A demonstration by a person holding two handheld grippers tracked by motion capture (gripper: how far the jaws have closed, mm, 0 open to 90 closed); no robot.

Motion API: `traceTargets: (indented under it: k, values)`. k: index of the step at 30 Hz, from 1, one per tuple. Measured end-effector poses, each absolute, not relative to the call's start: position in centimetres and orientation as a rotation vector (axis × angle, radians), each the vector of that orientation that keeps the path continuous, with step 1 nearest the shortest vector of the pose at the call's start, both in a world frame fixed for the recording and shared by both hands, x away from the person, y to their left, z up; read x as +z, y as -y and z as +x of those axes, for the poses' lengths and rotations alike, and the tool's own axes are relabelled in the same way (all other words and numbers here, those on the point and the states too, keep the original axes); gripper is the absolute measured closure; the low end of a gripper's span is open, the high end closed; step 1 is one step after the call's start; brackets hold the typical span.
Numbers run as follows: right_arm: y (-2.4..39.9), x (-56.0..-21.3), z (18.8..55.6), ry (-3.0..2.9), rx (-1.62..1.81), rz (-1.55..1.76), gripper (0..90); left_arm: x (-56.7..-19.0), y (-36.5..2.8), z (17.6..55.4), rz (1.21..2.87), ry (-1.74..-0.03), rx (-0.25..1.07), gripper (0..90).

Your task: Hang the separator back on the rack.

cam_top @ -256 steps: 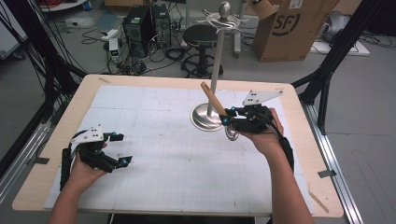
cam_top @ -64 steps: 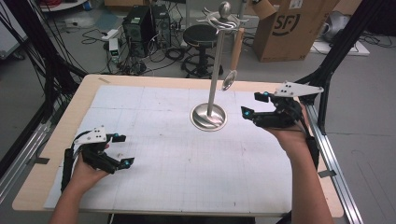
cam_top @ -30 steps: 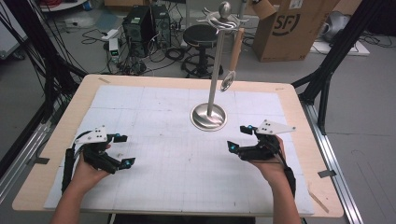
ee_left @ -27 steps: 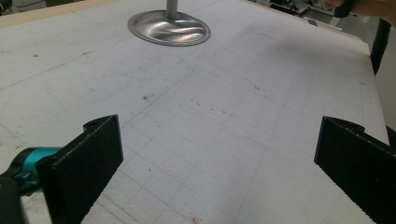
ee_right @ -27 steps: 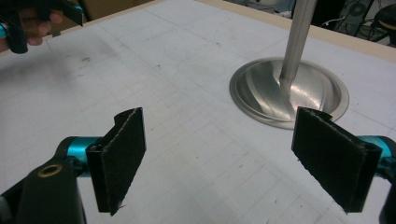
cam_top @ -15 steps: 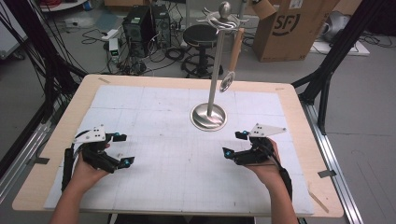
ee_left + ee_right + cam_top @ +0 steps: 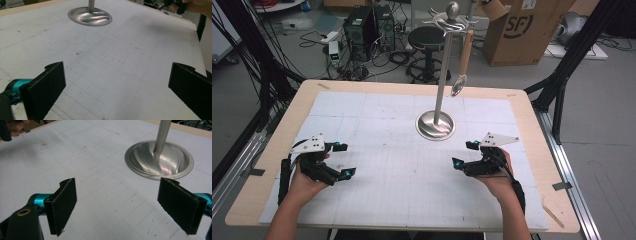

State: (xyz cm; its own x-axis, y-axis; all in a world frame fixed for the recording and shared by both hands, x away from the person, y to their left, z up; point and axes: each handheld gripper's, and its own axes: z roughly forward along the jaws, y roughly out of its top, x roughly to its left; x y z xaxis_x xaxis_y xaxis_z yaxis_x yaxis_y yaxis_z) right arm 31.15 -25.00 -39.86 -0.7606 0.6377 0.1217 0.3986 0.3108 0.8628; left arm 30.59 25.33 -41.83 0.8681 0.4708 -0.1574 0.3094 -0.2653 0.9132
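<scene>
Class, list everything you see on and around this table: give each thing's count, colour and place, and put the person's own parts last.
Table: one, light wood, centre.
Mat: one, white gridded, covering the table.
Stand: one, silver, far middle of the mat.
Utensil: one, wooden-handled, hanging from the stand's top.
Box: one, brown cardboard, floor beyond the table.
Stool: one, black, floor beyond the table.
Left gripper: one, black, open, near left.
Right gripper: one, black, open, near right.

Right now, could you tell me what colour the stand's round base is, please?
Shiny silver metal; the base shows best in the right gripper view.
</scene>
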Motion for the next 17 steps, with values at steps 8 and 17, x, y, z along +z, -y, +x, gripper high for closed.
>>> traceTargets:
  k: [8,17]
  values:
    - [24.96,-39.96,31.19,-2.338,1.427,0.941,15.4,-41.91,-25.14,30.62,1.878,-0.581,0.167,1.7]
    - [25.05,-39.91,31.19,-2.337,1.432,0.939,15.4,-42.15,-24.94,30.82,1.882,-0.584,0.156,1.7]
